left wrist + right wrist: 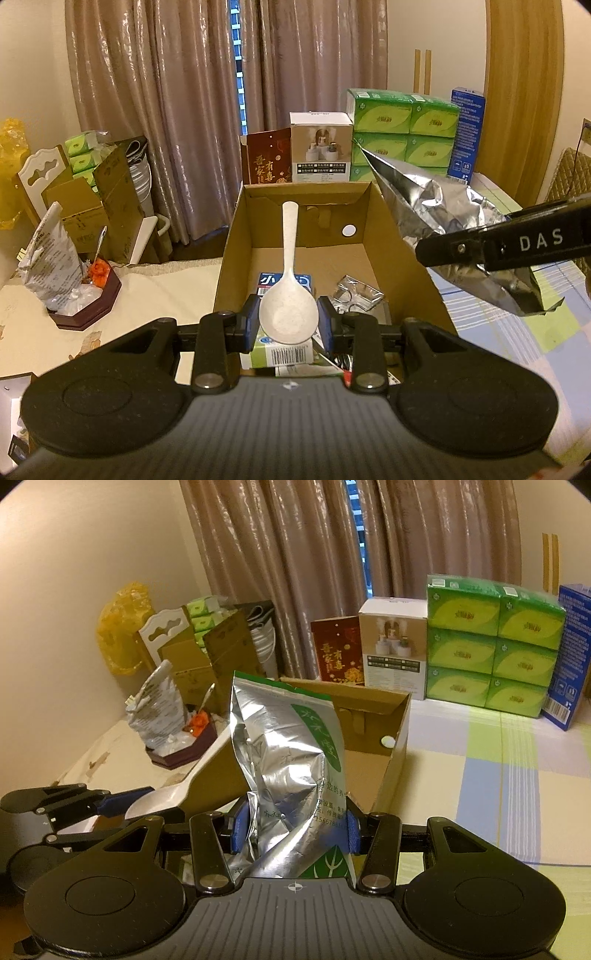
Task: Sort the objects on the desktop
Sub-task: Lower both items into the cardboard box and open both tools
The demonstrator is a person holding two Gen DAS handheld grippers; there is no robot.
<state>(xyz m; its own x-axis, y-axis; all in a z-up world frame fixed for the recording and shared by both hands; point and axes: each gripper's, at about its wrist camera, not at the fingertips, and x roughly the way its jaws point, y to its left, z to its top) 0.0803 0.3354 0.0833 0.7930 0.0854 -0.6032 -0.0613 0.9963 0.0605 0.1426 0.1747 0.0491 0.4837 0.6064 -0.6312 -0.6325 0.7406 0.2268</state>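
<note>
A: What's the biggest thing in view?

B: The open cardboard box, standing on the table with its flaps up. Behind it, against the curtain, stand a stack of green tissue packs, a white product box and a dark red card.

A: And the foil pouch?

B: The silver foil pouch with a green label is held above the box's near right corner. The right gripper is clamped on its lower part, blue pads pressing in from both sides and crumpling the foil. In the left wrist view the pouch hangs over the box's right wall.

A: What about the left gripper?

B: The left gripper is closed on the bowl of a white rice spoon, the handle pointing forward and up over the box's interior. In the right wrist view the spoon shows at the box's left side.

A: Anything already in the box?

B: A blue and white carton lies on the floor under the spoon, and a small crumpled silver packet lies to its right.

A: Off to the left?

B: A dark hexagonal tray holding a printed bag and orange bits.
</note>
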